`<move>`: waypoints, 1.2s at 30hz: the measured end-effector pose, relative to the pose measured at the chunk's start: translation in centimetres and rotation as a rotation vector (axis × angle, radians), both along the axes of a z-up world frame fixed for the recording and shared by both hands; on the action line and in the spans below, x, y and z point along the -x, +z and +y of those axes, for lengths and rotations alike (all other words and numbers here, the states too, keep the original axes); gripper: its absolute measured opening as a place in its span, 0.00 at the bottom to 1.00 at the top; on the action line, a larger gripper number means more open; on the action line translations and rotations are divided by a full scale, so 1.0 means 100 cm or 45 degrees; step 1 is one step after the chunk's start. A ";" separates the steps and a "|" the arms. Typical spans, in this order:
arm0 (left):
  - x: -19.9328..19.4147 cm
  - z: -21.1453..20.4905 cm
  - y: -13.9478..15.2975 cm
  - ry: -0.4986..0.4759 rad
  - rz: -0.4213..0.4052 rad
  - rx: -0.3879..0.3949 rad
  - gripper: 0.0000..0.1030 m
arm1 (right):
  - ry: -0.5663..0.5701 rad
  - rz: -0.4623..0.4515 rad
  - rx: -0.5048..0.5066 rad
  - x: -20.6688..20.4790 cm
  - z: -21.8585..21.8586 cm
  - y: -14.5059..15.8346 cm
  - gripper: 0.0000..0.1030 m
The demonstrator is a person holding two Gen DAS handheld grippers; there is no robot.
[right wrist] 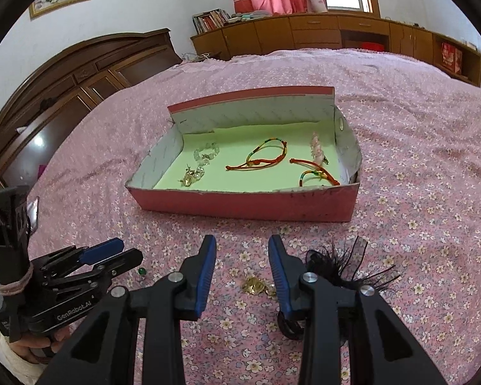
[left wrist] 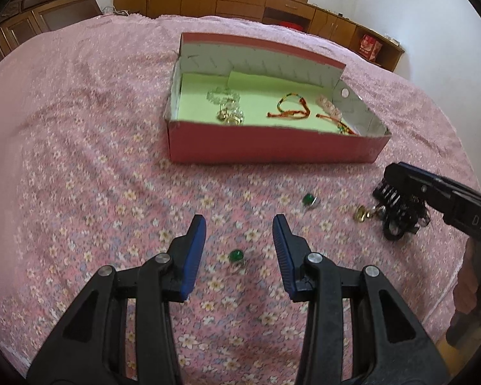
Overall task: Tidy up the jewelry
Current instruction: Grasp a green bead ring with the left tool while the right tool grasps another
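Hovering both tongs, spread wide and holding nothing, over loose jewelry short of the box.

My left tongs have a green bead between the fingers; my right tongs straddle a gold piece, black feather clip just right. Risk, I judge: the bead rolls on soft bedding, or feathers snag.

Box holds bracelets; 2 green, perhaps rings, outside.

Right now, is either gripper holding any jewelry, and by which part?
Nothing is held. The left gripper is open above a green bead lying on the bedspread. The right gripper is open over a gold piece.
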State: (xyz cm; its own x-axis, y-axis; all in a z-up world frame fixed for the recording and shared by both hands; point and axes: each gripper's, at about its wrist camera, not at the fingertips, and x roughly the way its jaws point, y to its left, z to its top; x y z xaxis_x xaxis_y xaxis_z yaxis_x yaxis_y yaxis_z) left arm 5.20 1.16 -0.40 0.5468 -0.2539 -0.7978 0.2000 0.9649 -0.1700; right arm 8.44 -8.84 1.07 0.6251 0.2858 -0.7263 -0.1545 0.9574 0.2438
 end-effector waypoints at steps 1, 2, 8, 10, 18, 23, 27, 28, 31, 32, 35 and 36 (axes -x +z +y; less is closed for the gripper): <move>0.001 0.000 -0.002 -0.001 0.005 -0.004 0.33 | 0.003 -0.006 0.009 0.001 0.001 0.000 0.35; 0.002 0.000 -0.005 -0.004 0.011 -0.008 0.33 | 0.003 -0.006 0.009 0.001 0.001 0.000 0.35; 0.002 -0.004 -0.013 -0.022 0.027 -0.009 0.33 | 0.017 -0.002 0.016 0.003 0.005 -0.003 0.35; 0.002 -0.006 -0.016 -0.030 0.029 -0.011 0.33 | 0.017 0.001 0.010 0.003 0.006 -0.004 0.35; 0.003 -0.010 -0.030 -0.052 0.056 -0.029 0.16 | 0.023 0.005 0.001 0.003 0.007 -0.007 0.35; 0.002 -0.008 -0.032 -0.049 0.058 -0.016 0.06 | 0.030 0.012 -0.003 0.002 0.009 -0.009 0.35; 0.004 -0.003 -0.027 -0.046 0.051 0.008 0.05 | 0.041 0.015 -0.002 0.002 0.013 -0.009 0.35; 0.005 0.001 -0.024 -0.043 0.045 0.011 0.05 | 0.046 0.019 -0.002 0.002 0.014 -0.010 0.35; 0.006 0.008 -0.017 -0.019 0.024 0.012 0.05 | 0.062 0.034 -0.008 0.001 0.019 -0.013 0.35; 0.006 0.011 -0.016 -0.008 0.018 0.013 0.05 | 0.069 0.038 -0.009 0.001 0.021 -0.014 0.35; 0.006 0.020 -0.013 0.023 0.008 0.016 0.05 | 0.104 0.053 -0.008 -0.003 0.033 -0.021 0.35; 0.006 0.022 -0.013 0.031 0.008 0.018 0.05 | 0.113 0.057 -0.009 -0.005 0.036 -0.023 0.35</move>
